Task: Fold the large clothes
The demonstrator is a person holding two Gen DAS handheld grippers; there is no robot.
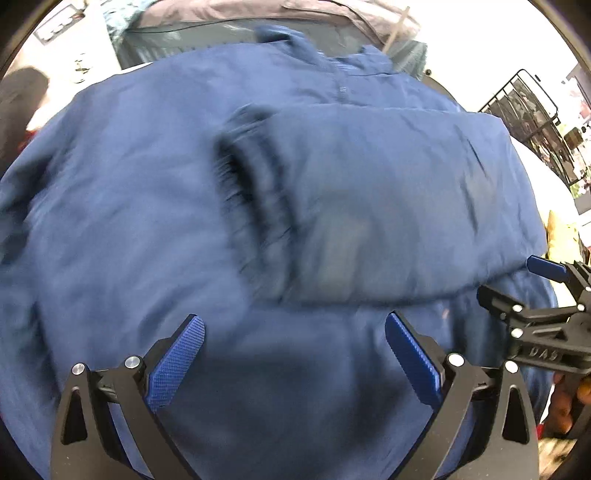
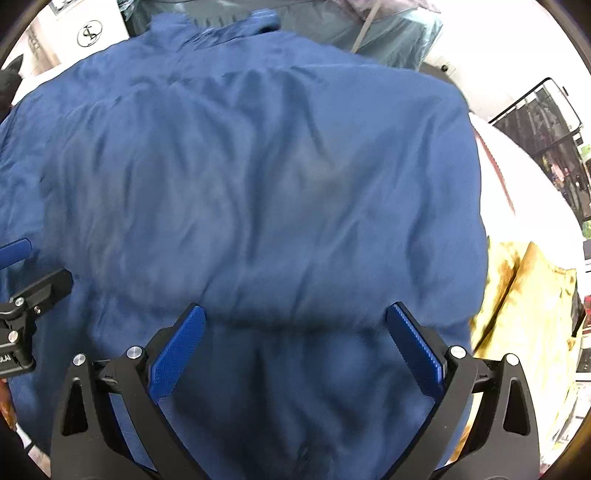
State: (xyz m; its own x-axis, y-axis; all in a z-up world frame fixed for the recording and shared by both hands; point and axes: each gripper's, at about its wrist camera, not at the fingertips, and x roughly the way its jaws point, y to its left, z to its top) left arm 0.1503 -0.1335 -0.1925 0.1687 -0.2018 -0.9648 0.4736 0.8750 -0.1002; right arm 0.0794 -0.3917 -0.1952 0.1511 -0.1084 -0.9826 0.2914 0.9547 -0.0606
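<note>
A large blue jacket (image 1: 147,192) lies spread flat, collar (image 1: 295,40) at the far side. One sleeve (image 1: 388,206) is folded across the body, its dark ribbed cuff (image 1: 240,177) near the middle. My left gripper (image 1: 295,332) hovers open and empty above the jacket's near part. The right gripper shows at the right edge of the left wrist view (image 1: 517,284). In the right wrist view the jacket (image 2: 258,184) fills the frame, and my right gripper (image 2: 295,325) is open and empty above it. The left gripper's finger (image 2: 16,251) shows at the left edge.
A yellow cloth (image 2: 524,295) lies right of the jacket on the white surface (image 2: 517,177). A black wire rack (image 1: 528,122) stands at the right. A grey-green cover (image 2: 388,33) hangs behind the collar. A white box with a logo (image 2: 88,33) is far left.
</note>
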